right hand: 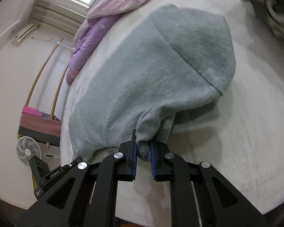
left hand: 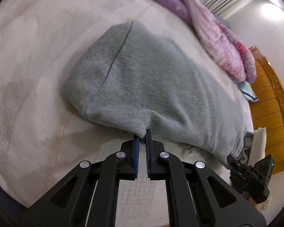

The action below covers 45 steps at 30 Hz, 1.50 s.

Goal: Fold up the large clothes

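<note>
- Now the left gripper pinches the near edge of the grey garment, fingers almost touching.
- Right gripper clamps a thicker bunch of it between its fingers.

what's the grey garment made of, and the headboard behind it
Grey garment: seemingly a soft knit, perhaps fleece or sweatshirt cotton; matte, fuzzy nap, stitched seam. Headboard: looks like varnished wood; glossy orange-brown panels with carved trim, though it could be a veneer.
</note>
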Tool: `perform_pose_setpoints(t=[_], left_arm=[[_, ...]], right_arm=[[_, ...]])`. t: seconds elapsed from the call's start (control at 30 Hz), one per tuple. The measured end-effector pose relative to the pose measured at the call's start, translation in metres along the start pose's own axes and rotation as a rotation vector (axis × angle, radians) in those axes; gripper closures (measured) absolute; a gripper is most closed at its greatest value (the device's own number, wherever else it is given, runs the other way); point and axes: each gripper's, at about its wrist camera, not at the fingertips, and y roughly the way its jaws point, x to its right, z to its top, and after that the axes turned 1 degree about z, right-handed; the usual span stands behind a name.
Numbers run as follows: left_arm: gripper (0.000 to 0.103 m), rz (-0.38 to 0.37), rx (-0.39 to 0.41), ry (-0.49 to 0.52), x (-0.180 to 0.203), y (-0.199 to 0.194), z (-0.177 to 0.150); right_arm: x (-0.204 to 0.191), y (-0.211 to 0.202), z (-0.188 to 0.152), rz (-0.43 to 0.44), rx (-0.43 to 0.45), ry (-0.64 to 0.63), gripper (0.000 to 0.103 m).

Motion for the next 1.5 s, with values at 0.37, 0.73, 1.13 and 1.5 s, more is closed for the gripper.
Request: perform_pose_setpoints(t=[0.37,0.73,1.13,1.5], left_arm=[[0.065,-0.041,-0.045,0.063,0.011,-0.023,-0.014],[0.049,0.03,0.068,0.217,0.066,-0.012,0.057],[0.031,0.127,0.048,0.104,0.022,0.066,0.116],[0.03,0.08,0.029,0.068,0.018,0.057,0.115]], right_arm=[[0.001,-0.016,0.0,-0.025,-0.059,-0.016,0.076],[-0.047,-0.047,0.033,-0.094,0.032,-0.254,0.089],[-0.034,0.052,0.143,-0.34,0.023,-0.328,0.103],[-0.015,0.052,0.133,-0.337,0.015,-0.259,0.102]])
